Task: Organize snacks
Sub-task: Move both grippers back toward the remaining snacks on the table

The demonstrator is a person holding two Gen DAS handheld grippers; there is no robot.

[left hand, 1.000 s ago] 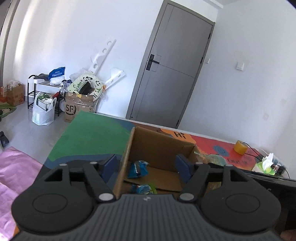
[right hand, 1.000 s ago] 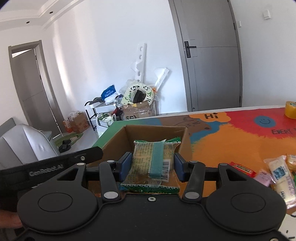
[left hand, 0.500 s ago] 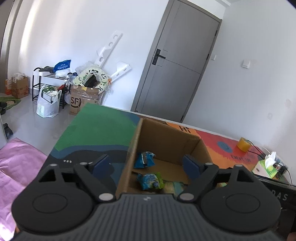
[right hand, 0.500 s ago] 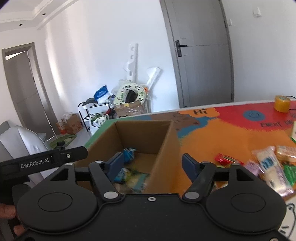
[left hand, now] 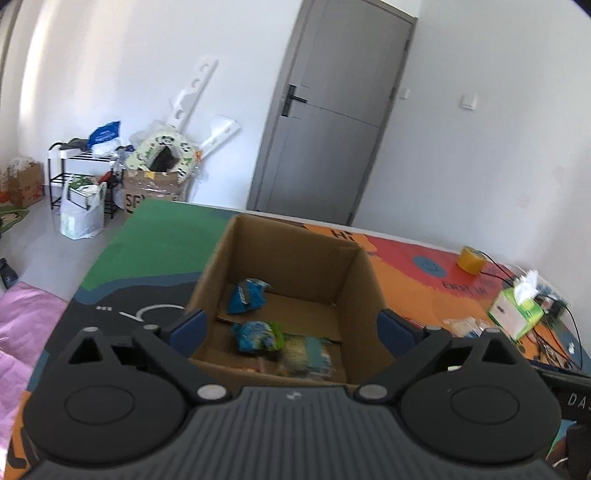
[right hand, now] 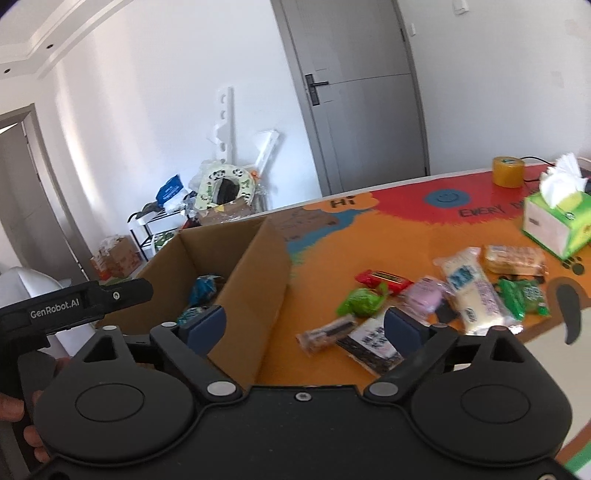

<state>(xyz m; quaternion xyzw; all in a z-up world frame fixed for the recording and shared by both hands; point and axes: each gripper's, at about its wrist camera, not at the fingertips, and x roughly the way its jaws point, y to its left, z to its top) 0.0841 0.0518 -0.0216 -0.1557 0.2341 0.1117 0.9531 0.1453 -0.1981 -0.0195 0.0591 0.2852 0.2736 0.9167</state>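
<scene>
White walls (left hand: 480, 155), brightly lit, with a grey door (left hand: 332, 122) shut and a black lever handle (left hand: 293, 99) on it. Pale glossy floor (left hand: 44, 236). Against the wall beside the door, a heap of clutter: black wire rack (left hand: 61, 173), brown carton (left hand: 155, 188) topped by a panda-print ring (left hand: 162, 147), white plastic bag (left hand: 81, 218), white boards (left hand: 192, 92) leaning upright. Pink sheet (left hand: 26, 317) spread on the floor. A second grey doorway (right hand: 22, 192) standing open. Stepped ceiling moulding (right hand: 74, 26) with recessed spotlights.

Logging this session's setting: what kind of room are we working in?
Probably a room in a home: a grey interior door, a floor rack with bags and boxes, and a table under a colourful cartoon mat.
</scene>
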